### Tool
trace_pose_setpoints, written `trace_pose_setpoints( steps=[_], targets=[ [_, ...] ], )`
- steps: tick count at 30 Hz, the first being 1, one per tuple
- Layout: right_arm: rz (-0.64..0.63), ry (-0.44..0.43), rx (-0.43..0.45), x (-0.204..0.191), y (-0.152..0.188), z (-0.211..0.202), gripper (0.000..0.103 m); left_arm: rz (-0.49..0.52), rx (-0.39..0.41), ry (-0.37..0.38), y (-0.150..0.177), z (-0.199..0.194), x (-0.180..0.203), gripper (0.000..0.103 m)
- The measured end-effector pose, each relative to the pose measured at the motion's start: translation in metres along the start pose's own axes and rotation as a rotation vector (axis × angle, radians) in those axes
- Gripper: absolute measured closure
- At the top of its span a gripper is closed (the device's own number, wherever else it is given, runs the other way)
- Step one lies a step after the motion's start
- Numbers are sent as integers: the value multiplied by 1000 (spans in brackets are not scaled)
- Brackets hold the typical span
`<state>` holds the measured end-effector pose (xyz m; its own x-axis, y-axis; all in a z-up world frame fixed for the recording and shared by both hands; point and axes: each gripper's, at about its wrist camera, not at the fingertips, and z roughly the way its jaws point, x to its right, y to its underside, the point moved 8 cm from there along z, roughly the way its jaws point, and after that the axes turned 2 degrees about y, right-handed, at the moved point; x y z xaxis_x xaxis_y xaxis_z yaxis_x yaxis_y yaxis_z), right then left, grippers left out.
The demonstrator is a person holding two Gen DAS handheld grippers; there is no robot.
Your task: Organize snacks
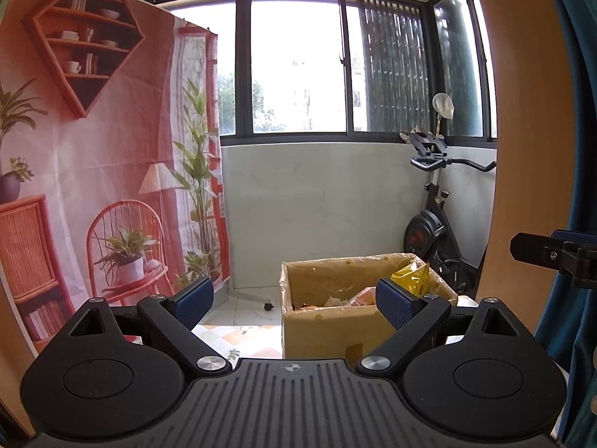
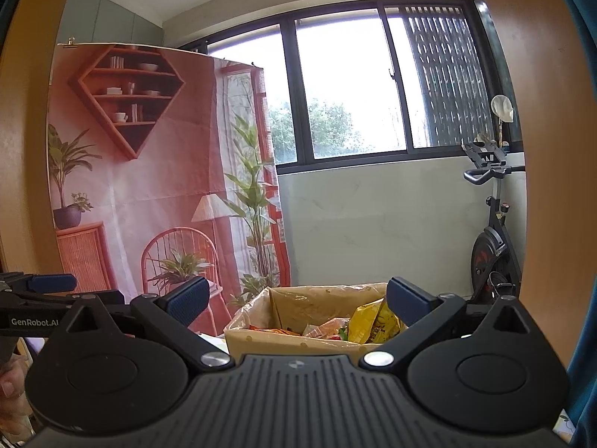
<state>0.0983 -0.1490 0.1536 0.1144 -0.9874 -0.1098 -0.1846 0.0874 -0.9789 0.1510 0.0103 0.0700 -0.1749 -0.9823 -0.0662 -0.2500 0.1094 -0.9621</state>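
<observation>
An open cardboard box [image 1: 317,326] stands ahead on a patterned tabletop and also shows in the right wrist view [image 2: 298,341]. It holds several snack packets, among them a yellow bag [image 2: 375,323], seen too in the left wrist view [image 1: 412,276]. My left gripper [image 1: 294,304] is open and empty, held short of the box's left half. My right gripper [image 2: 298,298] is open and empty, held short of the box. Each gripper shows at the edge of the other's view: the right gripper [image 1: 552,255], the left gripper [image 2: 44,291].
A printed backdrop [image 1: 93,156] hangs at the left. An exercise bike [image 1: 433,224] stands at the back right below the window [image 1: 298,71]. Tan wood panels [image 1: 530,149] and blue cloth [image 1: 574,317] frame both views' sides. The tabletop [image 1: 242,336] has a checked cover.
</observation>
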Motion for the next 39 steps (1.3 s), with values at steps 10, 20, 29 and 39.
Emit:
trace_pose_setpoints(
  steps=[10,20,29,39],
  targets=[
    [1,10,-9,-1,-1,2,0,-8,-11,5,1,1,-3,8],
    [0,15,-14,0,1,2,0,-16,-19,11,2,2,-3,8],
    [0,23,-22,0,4,6,0,-28,-37,10,7,6,-5,8],
    [-1,31,-33,3,7,8,0,-44,-53,16,9,10,-5,8]
  ],
)
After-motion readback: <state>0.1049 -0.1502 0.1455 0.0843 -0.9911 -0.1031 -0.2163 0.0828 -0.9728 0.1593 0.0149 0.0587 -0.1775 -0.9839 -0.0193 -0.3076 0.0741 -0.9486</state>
